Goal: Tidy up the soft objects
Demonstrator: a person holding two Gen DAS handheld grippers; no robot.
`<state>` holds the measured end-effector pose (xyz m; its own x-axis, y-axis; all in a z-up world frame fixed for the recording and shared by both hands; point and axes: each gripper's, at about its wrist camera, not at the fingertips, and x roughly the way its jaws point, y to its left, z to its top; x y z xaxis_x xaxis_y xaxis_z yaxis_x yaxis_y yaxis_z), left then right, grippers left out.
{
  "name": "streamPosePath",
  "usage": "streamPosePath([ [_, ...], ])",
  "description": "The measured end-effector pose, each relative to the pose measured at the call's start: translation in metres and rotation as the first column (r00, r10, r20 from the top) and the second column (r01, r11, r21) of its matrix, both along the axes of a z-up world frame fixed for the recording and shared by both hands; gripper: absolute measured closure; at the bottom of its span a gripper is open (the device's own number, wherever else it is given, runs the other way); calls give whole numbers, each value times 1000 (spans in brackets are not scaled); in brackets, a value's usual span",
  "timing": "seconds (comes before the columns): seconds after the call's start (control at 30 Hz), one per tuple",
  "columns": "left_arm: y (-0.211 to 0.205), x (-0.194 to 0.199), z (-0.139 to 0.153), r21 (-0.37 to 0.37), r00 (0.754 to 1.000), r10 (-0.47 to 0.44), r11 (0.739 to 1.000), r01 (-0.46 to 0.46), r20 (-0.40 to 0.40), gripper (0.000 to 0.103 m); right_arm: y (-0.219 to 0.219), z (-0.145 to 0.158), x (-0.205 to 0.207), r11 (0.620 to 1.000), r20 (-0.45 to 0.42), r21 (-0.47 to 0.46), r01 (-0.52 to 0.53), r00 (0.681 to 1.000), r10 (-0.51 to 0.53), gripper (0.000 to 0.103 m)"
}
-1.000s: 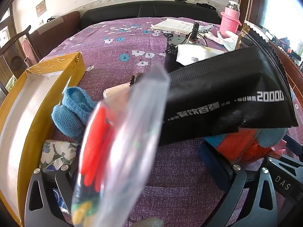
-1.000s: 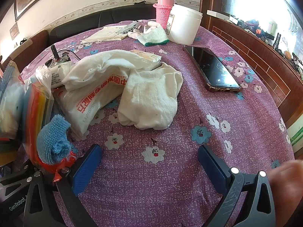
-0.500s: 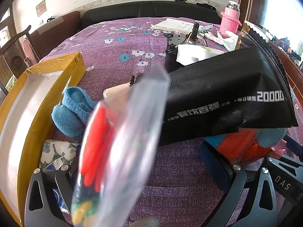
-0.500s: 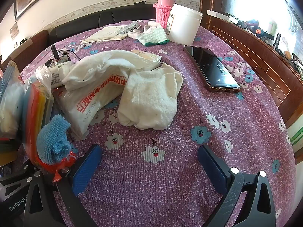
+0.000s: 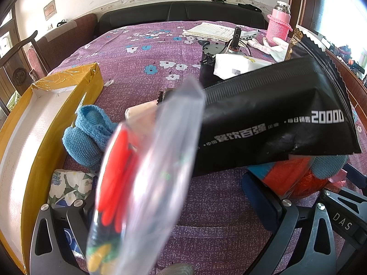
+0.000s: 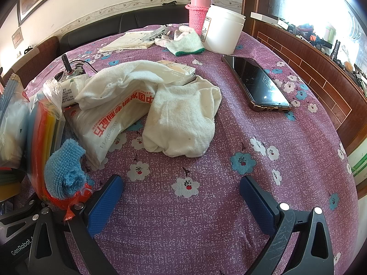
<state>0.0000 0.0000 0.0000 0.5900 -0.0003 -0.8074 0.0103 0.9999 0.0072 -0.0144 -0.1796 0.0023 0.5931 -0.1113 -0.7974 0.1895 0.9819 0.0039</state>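
In the left wrist view a blurred clear plastic bag [image 5: 146,183] with red and yellow contents stands between the wide-apart fingers of my left gripper [image 5: 169,197], with a black packet [image 5: 270,119] leaning behind it. A blue knitted cloth [image 5: 87,137] lies beside a yellow cardboard box [image 5: 34,126]. In the right wrist view my right gripper [image 6: 181,201] is open and empty over the purple tablecloth. A white towel [image 6: 181,119] lies ahead, draped over a white printed packet [image 6: 110,126]. A blue cloth [image 6: 64,167] sits at the left on a striped bag [image 6: 43,135].
A black phone [image 6: 257,82], a white tub [image 6: 222,29], a pink flask [image 6: 198,9], a white-green glove [image 6: 185,43] and papers [image 6: 128,42] lie further back. A floral tissue pack [image 5: 68,183] is near the left finger. The table edge curves at right.
A hand at the lower right edge of the right wrist view is gone. Both grippers and the objects stay where they were.
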Motion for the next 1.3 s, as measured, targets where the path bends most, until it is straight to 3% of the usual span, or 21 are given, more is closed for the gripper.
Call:
streamPosePath([
  [1.03,-1,3,0,5,1000,28,1000,-28,-15,0,0,0,0,1000,0,0,0,1000,0,1],
  [1.3,4,-4,1,1,997,-53,999,53,-53,0,0,0,0,1000,0,0,0,1000,0,1],
])
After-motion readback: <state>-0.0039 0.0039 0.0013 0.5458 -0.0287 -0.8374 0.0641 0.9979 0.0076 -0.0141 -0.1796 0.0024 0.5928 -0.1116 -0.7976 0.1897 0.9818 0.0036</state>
